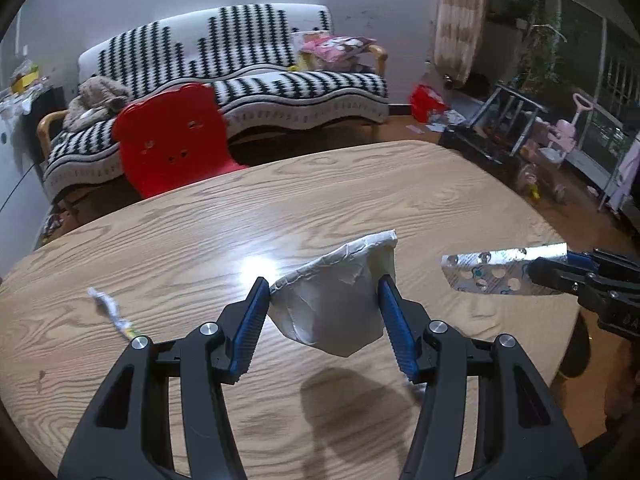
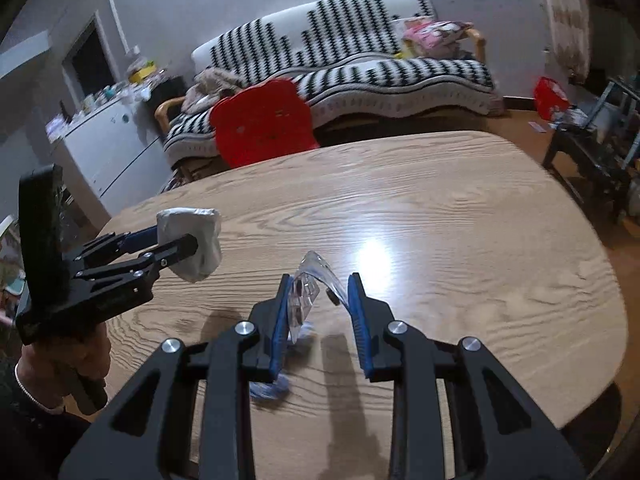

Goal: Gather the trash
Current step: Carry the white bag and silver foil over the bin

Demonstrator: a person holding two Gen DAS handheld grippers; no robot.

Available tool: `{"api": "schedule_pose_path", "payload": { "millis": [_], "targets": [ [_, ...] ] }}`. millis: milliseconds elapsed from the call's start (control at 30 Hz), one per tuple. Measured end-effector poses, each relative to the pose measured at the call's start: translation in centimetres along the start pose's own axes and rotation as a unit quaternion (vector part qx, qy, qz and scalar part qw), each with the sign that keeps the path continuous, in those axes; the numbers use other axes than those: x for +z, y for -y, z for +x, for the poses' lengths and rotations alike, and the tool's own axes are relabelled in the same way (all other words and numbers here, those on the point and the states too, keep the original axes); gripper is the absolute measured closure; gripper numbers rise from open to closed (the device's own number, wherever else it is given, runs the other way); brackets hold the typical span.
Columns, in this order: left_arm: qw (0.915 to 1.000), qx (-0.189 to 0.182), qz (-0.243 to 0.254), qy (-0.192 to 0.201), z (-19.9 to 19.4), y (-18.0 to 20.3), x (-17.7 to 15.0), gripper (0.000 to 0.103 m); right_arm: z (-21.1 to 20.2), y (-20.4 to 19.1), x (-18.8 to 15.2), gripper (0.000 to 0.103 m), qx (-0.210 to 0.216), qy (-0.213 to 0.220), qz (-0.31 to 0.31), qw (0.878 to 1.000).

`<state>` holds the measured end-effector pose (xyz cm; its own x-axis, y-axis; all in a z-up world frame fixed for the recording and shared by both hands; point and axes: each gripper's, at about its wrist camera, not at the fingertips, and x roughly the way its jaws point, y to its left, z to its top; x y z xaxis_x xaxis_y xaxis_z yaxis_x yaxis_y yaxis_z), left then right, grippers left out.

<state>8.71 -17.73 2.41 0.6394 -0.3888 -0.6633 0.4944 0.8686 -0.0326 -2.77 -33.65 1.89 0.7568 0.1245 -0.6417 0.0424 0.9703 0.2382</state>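
While both grippers hang above the wooden table [image 1: 360, 184], each carries a piece of trash clear of the surface. The left gripper [image 1: 324, 296] has its blue pads pressed on either side of a crumpled white paper cup [image 1: 332, 300], rim tilted up and away, its shadow falling on the wood beneath; the same cup [image 2: 192, 240] shows from the right wrist view, pinched at the tip of the left tool, with a hand [image 2: 68, 364] around the handle below. The right gripper [image 2: 320, 292] stands at a narrow setting, closed on an emptied blister pack [image 2: 316, 280] that bows upward between the pads (clear plastic from this side, silver foil with punched holes from the other). From the left wrist view that blister pack [image 1: 496, 268] sticks out flat from the right gripper [image 1: 540, 270], well apart from the cup. One twisted scrap of wrapper [image 1: 112, 312] lies on the table to the left. Beyond the far edge stands a red chair [image 1: 176, 140], then a sofa under a black-and-white throw [image 1: 248, 60].
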Motion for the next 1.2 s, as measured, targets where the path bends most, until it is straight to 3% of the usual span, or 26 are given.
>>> {"api": "schedule_pose_path", "payload": {
  "millis": [300,600,967,1200],
  "targets": [
    [0.9972,-0.062,0.042,-0.004,0.7,9.9,0.6,0.048,-6.3,9.1,-2.8,0.075,-0.068,0.019,0.035,0.997],
    [0.9872,-0.133,0.087,-0.013,2.0,21.4,0.5,0.048,-13.6,18.0,-6.9,0.075,-0.134,0.04,0.094,0.986],
    [0.964,-0.217,0.152,-0.024,2.2,35.9,-2.2,0.048,-21.5,27.0,-14.6,0.075,-0.207,0.044,0.168,0.963],
    [0.9482,-0.256,0.183,-0.043,2.7,41.9,-4.5,0.048,-24.9,31.0,-18.5,0.075,-0.238,0.039,0.212,0.947]
  ]
}}
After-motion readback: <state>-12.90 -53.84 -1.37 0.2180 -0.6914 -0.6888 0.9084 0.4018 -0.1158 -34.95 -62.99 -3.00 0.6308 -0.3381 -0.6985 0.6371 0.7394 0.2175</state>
